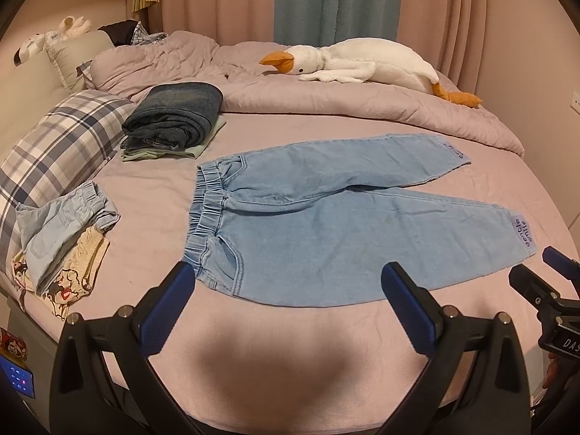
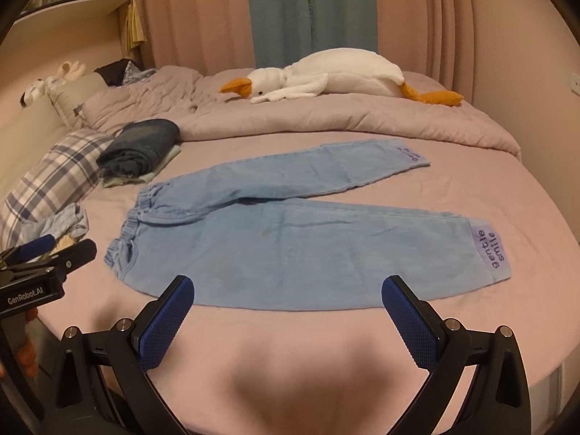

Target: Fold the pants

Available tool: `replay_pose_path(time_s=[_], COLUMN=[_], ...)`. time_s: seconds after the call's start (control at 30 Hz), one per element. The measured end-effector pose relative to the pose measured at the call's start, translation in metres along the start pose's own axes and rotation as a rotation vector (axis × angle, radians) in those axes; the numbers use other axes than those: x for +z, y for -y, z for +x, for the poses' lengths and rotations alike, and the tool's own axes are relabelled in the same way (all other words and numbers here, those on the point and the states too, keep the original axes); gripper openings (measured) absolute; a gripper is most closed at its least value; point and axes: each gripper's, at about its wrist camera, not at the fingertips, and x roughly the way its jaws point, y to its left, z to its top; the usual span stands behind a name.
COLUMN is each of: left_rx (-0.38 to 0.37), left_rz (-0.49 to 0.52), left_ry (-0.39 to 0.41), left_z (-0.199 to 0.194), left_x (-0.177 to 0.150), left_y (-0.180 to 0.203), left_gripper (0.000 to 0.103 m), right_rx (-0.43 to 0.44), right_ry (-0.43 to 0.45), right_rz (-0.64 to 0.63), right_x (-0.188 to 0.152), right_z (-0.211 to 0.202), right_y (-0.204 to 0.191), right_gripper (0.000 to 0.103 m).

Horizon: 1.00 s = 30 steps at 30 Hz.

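on the bed [image 1: 152, 195] with the pink sheet we see the light blue denim pants [image 1: 326, 224] lying flat and unfolded, elastic waistband to the left, both legs running to the right and splayed slightly apart. each cuff carries a purple "gentle smile" label [image 2: 489, 250]. the near leg lies closest to both cameras; the far leg angles toward the rumpled pink duvet [image 1: 326, 98].

we hold the left hand-held gripper [image 1: 286, 282] with its blue-padded fingers spread wide and nothing between them; it sits at the near edge of the pants, its left finger just beside the waistband corner. from this view we cannot tell whether it touches the cloth. the right hand-held gripper [image 2: 288, 295] is likewise spread wide and empty, at the near hem of the front leg.

other items noted: a folded stack of dark blue jeans [image 1: 174, 119] on a pale green garment, left of and beyond the waistband, apart from the pants; a plaid pillow [image 1: 61, 145] at the left edge; a small pile of light denim and cartoon-print clothes [image 1: 61, 239] near the left; a white plush goose with an orange beak [image 1: 362, 61] lying on the duvet, well apart from the pants; pink and teal curtains [image 1: 326, 0] behind.
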Motion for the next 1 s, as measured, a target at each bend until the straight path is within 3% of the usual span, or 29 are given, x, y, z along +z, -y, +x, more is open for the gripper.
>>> replay_pose_path(time_s=[1.0], left_rx=[-0.014], left_rz=[0.000], left_ry=[-0.011], left_z=[0.0028], left_x=[-0.0033], left_y=[-0.0021], left_gripper=[0.103], right_rx=[0.007], right_ry=[-0.005], right_rz=[-0.011], right_x=[-0.0067], right_z=[0.0052], right_y=[-0.0083], right_gripper=[0.103])
